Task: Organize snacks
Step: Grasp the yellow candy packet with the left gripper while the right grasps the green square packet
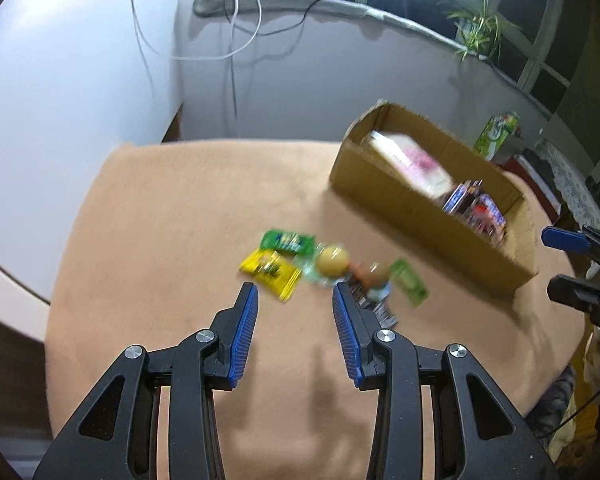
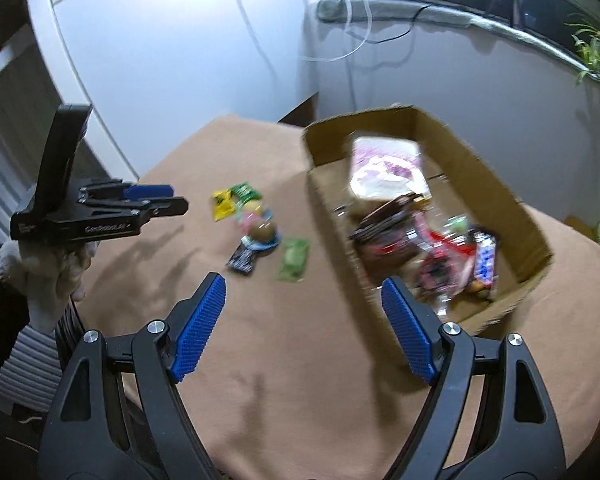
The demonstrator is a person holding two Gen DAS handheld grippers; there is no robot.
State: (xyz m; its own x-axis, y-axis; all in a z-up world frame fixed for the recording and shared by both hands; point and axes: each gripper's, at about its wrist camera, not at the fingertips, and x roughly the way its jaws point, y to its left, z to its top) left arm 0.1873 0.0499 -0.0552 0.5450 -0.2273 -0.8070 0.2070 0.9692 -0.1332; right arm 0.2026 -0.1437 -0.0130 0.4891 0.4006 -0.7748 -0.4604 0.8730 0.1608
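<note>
A small pile of snacks lies mid-table: a yellow packet [image 1: 270,274], a green packet [image 1: 286,241], a round yellowish snack [image 1: 333,260], a light green packet [image 1: 409,282] and a dark wrapper [image 2: 242,260]. A cardboard box [image 1: 416,216] at the right holds a pink-white bag [image 2: 384,168] and several wrapped snacks. My left gripper [image 1: 295,296] is open and empty, just short of the pile. My right gripper [image 2: 303,292] is open and empty, above the table beside the box's near corner. The left gripper also shows in the right wrist view [image 2: 168,200].
The table wears a tan cloth [image 1: 172,240]. White walls and hanging cables [image 1: 236,40] stand behind it. A plant [image 1: 476,32] sits on the window ledge. A green carton [image 1: 496,134] stands beyond the box.
</note>
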